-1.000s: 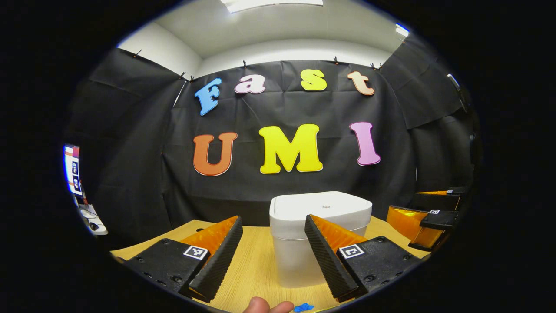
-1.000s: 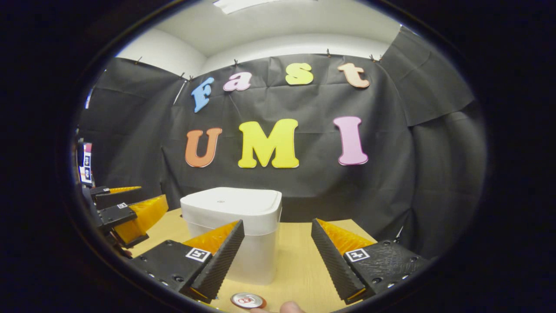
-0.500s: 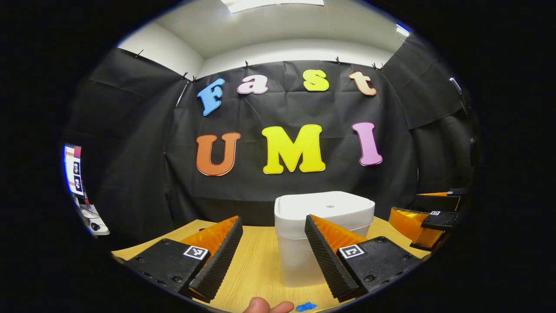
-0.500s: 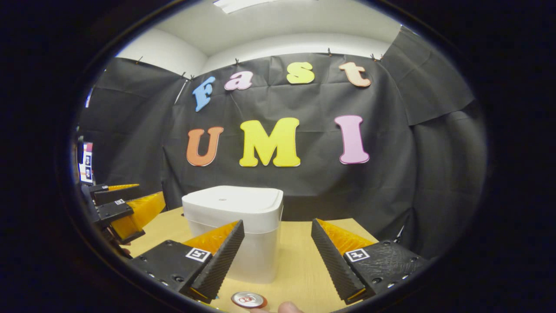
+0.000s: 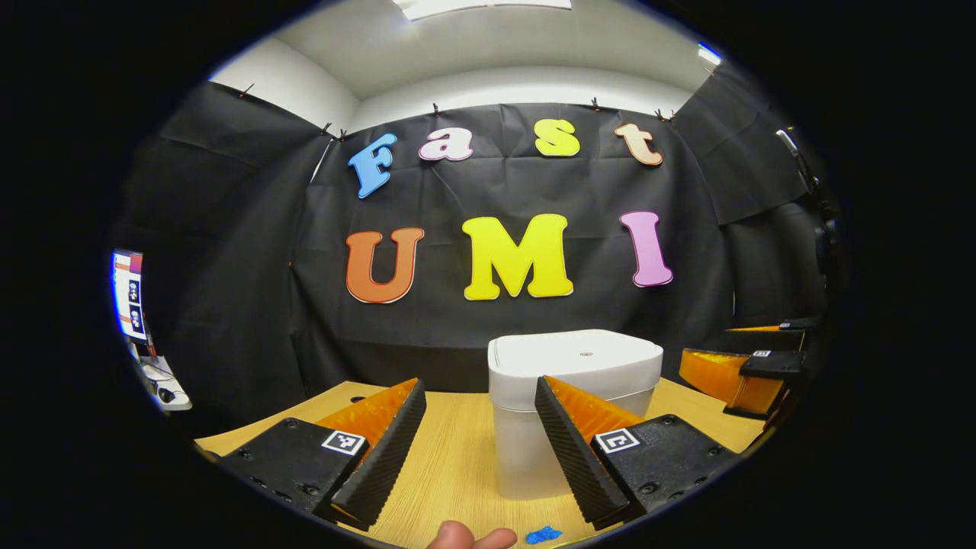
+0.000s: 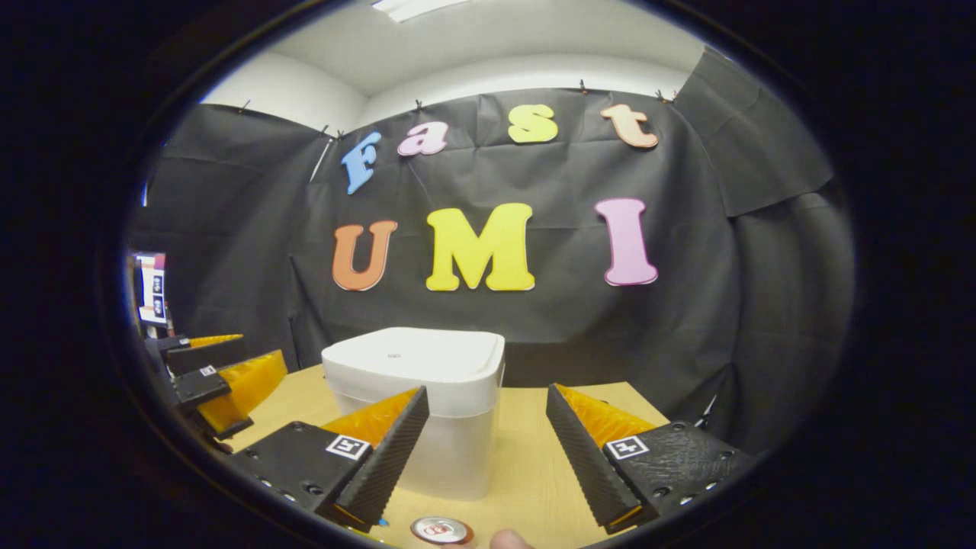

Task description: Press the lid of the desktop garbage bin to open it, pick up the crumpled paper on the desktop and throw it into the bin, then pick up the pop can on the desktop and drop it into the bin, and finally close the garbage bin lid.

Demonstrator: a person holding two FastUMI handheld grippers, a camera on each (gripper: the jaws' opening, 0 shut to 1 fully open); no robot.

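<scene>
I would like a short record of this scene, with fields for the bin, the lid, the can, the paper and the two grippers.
bin: white garbage bin standing upright on the wooden desktop
lid: lid closed, nothing touching it
can: pop can upright on the desktop in front of the bin, top visible
paper: small blue crumpled paper on the desktop, at the lower edge of the left gripper view
left gripper: left gripper open, empty
right gripper: right gripper open, empty
</scene>
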